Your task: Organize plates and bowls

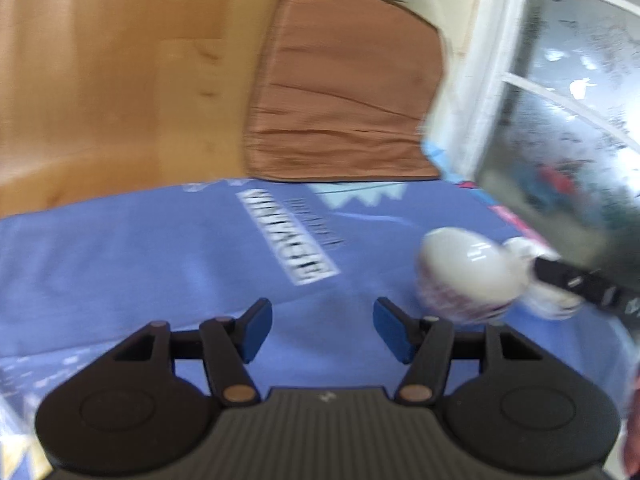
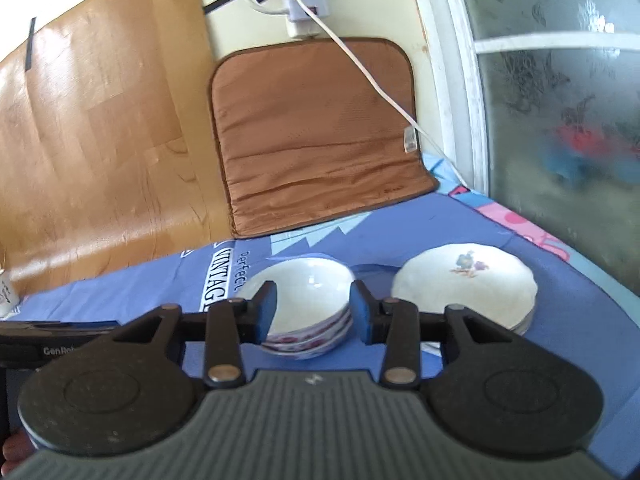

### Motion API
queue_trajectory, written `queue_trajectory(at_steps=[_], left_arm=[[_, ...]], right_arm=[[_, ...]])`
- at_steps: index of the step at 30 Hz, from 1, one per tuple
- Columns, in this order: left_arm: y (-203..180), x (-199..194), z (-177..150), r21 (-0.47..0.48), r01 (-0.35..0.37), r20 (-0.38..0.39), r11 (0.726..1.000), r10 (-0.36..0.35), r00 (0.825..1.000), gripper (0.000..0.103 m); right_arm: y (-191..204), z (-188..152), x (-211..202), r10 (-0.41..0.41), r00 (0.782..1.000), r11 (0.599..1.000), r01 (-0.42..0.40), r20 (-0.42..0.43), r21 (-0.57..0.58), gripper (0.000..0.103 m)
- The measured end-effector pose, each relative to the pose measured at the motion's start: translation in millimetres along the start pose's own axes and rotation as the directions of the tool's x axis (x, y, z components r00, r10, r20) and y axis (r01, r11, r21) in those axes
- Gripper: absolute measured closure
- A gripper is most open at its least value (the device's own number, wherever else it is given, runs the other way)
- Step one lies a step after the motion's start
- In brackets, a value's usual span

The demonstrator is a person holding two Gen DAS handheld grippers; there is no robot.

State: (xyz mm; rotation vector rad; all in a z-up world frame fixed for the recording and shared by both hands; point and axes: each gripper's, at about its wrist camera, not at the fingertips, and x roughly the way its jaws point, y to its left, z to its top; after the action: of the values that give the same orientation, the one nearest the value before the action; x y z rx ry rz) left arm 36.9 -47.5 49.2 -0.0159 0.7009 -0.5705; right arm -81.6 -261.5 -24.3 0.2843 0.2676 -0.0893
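Plates [image 2: 466, 284], white with a small floral motif at the centre, sit stacked on the blue printed cloth [image 2: 400, 224] at about two o'clock from the right gripper [image 2: 313, 312]; the pile shows at least two rims at its near edge. Just beside them, toward nine o'clock, stands a nest of white bowls [image 2: 308, 300] with a red-and-blue pattern round the outside, apart from the plates by a narrow strip of cloth. The right gripper's blue-padded fingers [image 2: 266, 312] are spread wide, one on either side of the bowl stack, and whether they touch it is unclear.

In the left wrist view, which is blurred, the bowls appear at three o'clock from the left gripper [image 1: 323, 330], with a black arm of the other tool reaching in over them from the right. The left gripper's fingers [image 1: 256, 330] are spread, nothing between them, above bare cloth.

Beyond the cloth at twelve o'clock lies a brown cushion [image 2: 316, 136] with a white cable [image 2: 360, 64] running across it to a power strip [image 2: 304, 16]. A wooden floor [image 2: 92, 128] lies at ten o'clock, a frosted patterned window [image 2: 560, 100] at two o'clock.
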Motion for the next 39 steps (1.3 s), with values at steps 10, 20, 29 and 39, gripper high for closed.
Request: queue_trajectory(at_steps=[10, 20, 29, 39], left_arm=[[-42.6, 48.1, 32.7, -0.104, 0.128, -0.107, 0.986, -0.139, 0.984, 0.027], [-39.5, 80.4, 27.7, -0.165, 0.068, -0.184, 0.984, -0.098, 0.978, 0.034], [-30.9, 93.1, 20.2, -0.241, 0.091, -0.182, 0.966, -0.137, 0.974, 0.061], [-32.7, 59.7, 16.3, -0.228, 0.057, -0.159, 0.972, -0.095, 0.983, 0.078]], right_arm=[[-51.5, 44.0, 52.2, 0.169, 0.933, 0.981, -0.126, -0.319, 0.149, 0.060], [-52.0, 40.1, 94.0, 0.237, 0.852, 0.965, -0.152, -0.466, 0.213, 0.063], [-49.2, 35.1, 97.1, 0.236, 0.857, 0.964, -0.148, -0.458, 0.220, 0.066], [-34.5, 30.1, 89.8, 0.242, 0.854, 0.969, -0.191, -0.462, 0.154, 0.080]])
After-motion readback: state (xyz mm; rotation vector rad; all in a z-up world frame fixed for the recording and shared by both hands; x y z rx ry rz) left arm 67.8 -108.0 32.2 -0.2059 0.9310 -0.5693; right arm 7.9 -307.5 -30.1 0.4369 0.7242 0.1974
